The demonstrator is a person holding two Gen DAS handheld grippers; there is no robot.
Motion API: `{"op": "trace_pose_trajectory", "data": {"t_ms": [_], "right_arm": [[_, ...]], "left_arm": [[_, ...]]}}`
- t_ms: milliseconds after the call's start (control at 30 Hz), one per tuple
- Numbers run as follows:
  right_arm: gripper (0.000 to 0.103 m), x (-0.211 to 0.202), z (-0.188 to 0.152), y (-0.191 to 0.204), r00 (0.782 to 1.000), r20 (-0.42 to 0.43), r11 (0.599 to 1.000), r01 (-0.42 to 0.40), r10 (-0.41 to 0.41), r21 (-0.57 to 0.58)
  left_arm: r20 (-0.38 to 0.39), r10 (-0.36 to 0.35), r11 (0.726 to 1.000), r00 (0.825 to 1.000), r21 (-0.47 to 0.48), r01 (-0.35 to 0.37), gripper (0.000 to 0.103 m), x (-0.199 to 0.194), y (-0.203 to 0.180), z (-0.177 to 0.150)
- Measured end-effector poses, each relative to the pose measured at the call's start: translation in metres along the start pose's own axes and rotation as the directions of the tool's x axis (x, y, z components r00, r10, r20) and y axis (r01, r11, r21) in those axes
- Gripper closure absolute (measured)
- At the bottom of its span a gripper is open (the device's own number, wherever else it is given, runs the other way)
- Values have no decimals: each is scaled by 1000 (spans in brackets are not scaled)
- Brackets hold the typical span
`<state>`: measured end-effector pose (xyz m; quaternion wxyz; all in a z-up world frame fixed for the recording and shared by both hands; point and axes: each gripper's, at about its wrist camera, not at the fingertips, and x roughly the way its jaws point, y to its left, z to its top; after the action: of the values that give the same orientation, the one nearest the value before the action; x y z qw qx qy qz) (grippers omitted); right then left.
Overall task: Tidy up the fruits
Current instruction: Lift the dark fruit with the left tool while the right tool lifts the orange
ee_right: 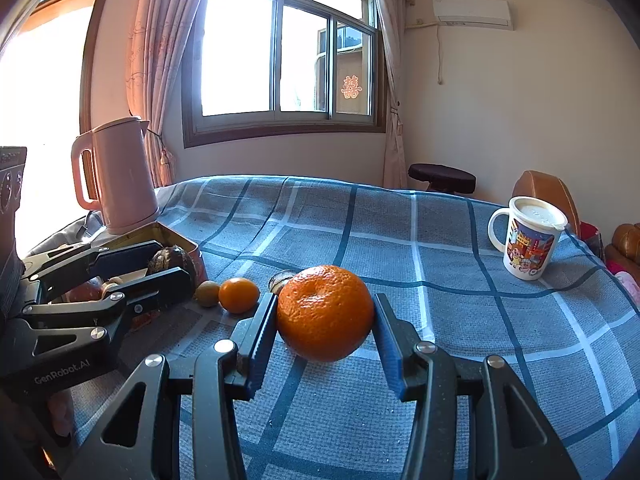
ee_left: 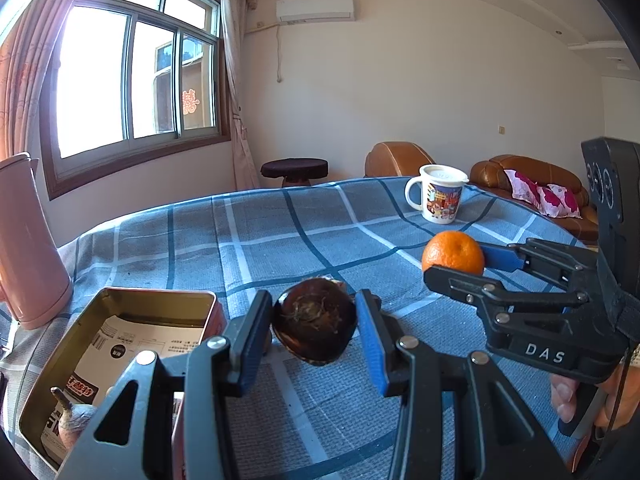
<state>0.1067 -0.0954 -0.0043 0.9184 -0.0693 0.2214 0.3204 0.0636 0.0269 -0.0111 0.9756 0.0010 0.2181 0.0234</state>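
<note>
Left gripper (ee_left: 315,326): both blue pads clamp a dark brown, rough, rounded fruit (ee_left: 315,326), fibrous at its centre. It is held just right of the tin (ee_left: 120,320); whether it touches the cloth cannot be told.

Right gripper (ee_right: 325,314): its ribbed pads press both sides of a large orange (ee_right: 324,312) with dimpled peel, which is at cloth level.

The tin is rectangular metal, open, lined with printed paper, and contains a pale stemmed fruit (ee_left: 74,420). Just right of the tin lie a small orange (ee_right: 239,295) and, touching it, a small brown fruit (ee_right: 208,293).

The surface is a table (ee_left: 304,224) under a woven blue plaid cloth. A matte pink kettle (ee_right: 120,176) stands behind the tin; a glossy printed mug (ee_right: 528,248) with a lid stands far right.

The room has a sliding window (ee_right: 288,56) with curtains, cream walls, an air conditioner (ee_left: 315,8), a dark stool (ee_left: 295,170) and brown leather seats (ee_left: 532,178).
</note>
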Motion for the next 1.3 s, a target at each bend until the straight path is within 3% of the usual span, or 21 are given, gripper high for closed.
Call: {"op": "trace_pose_trajectory", "data": {"t_ms": [1300], "right_arm": [[54, -26, -3, 5, 989, 147, 999, 22, -17, -27]], "left_arm": [[110, 18, 1000, 994, -18, -16, 58, -21, 4, -2]]}}
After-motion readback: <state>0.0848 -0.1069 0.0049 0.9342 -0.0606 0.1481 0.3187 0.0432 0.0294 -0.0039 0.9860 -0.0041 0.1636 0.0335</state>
